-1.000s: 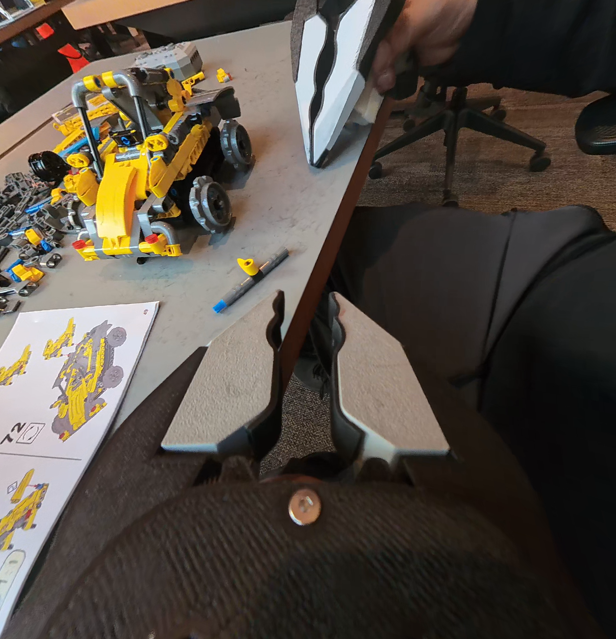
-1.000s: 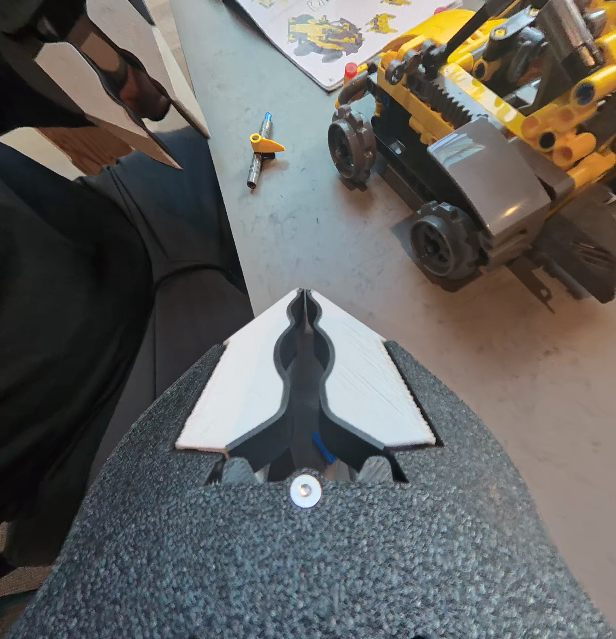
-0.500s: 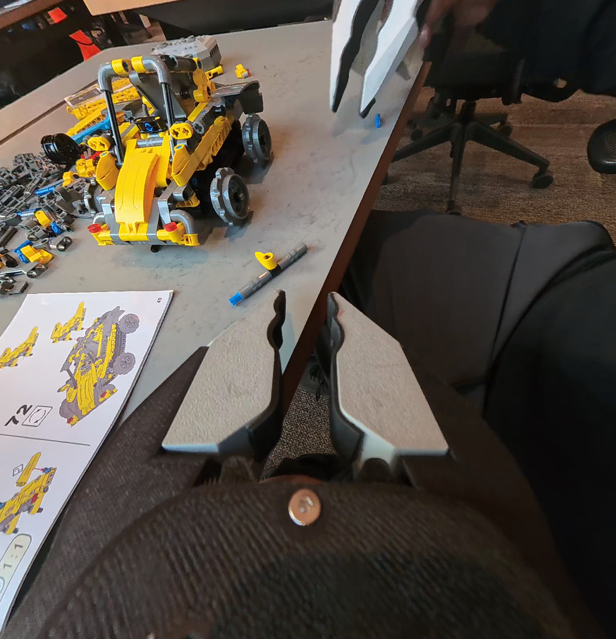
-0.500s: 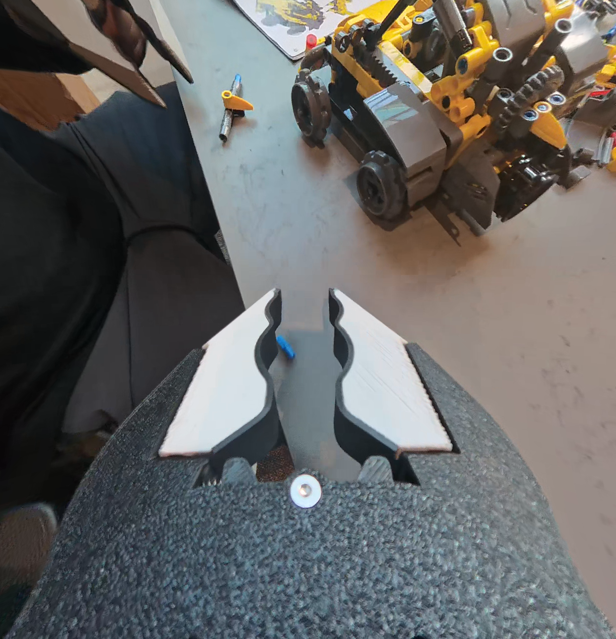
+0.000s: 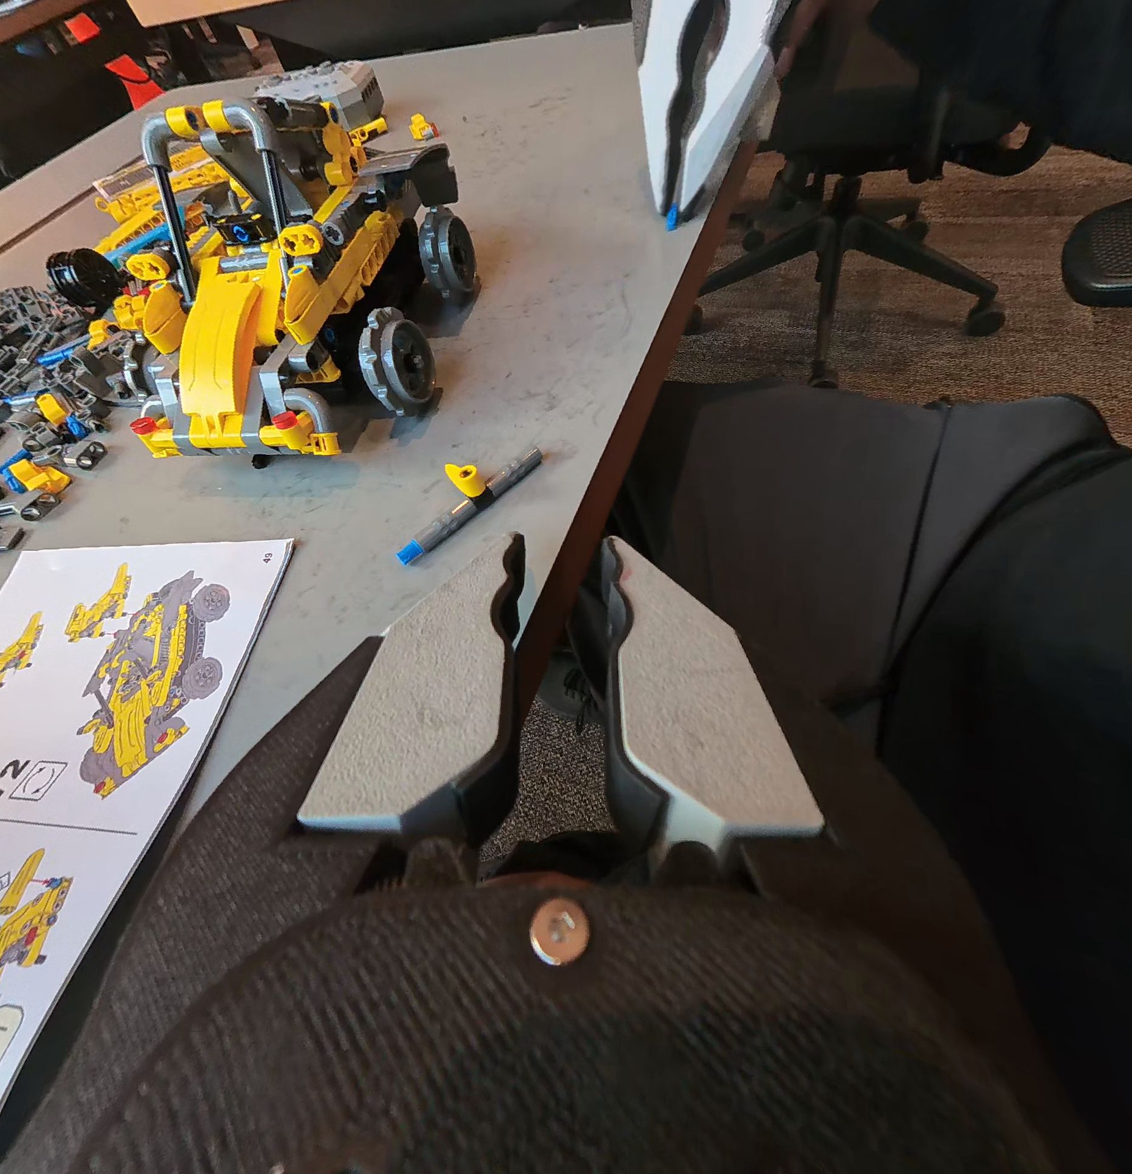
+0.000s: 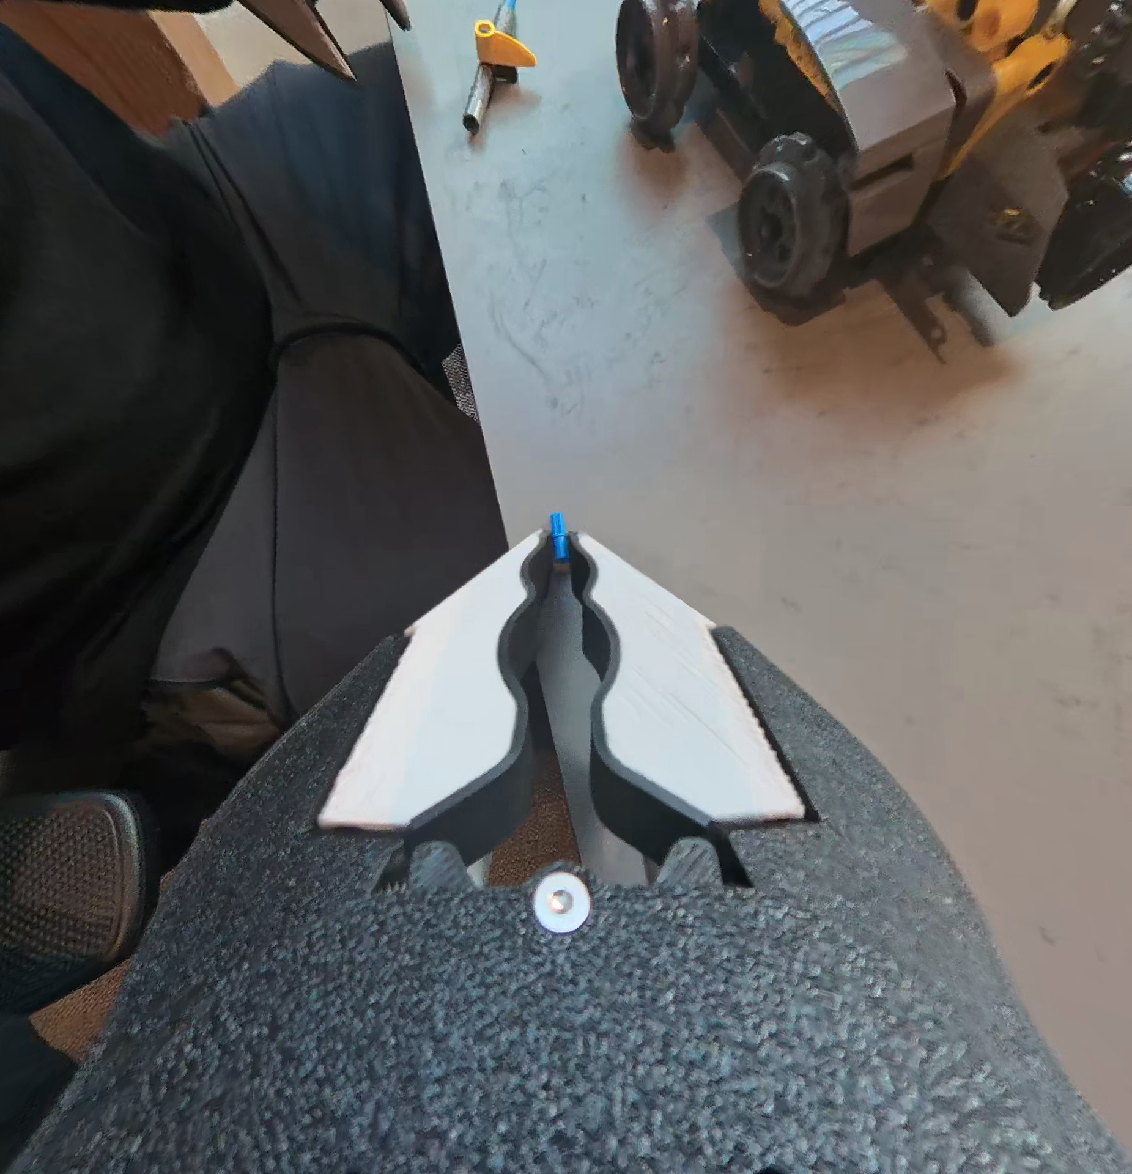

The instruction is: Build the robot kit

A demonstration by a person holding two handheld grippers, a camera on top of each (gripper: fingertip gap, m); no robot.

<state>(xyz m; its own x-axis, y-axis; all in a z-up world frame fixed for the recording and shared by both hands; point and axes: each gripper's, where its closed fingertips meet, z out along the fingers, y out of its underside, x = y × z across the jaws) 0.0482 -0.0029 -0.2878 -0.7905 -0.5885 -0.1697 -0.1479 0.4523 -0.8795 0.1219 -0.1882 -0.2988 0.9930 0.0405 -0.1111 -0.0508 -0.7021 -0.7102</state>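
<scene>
Right gripper: the right gripper (image 6: 558,540) was closed to a sliver, its tips pinching a small blue pin (image 6: 557,537) at the near table (image 6: 804,572) edge.
Pin axis: the pin pointed forward along the fingers, its end poking just past the tips — it sat dead centre between them.
Same grip, other view: from the left wrist view the right gripper (image 5: 676,209) stood tip-down at the edge, the pin (image 5: 672,216) at its tips, touching or just above the tabletop; I could not tell which.
Left gripper: the left gripper (image 5: 566,553) was empty, fingers moderately parted, straddling the table (image 5: 550,254) edge well apart from the pin.
Nearer hand: the right, plainly.
Nearby: a grey axle (image 5: 471,505) with a blue tip and a yellow piece (image 5: 463,478) lay just ahead of the left fingers; beyond it stood a yellow vehicle (image 5: 264,305).
Surface: grey, scuffed top with loose parts (image 5: 29,406) at the far left and a booklet (image 5: 105,667) beside the left gripper.
Room: brown carpet and an office chair (image 5: 855,209) past the edge — a person's dark-clad legs (image 5: 868,540) sat below.
</scene>
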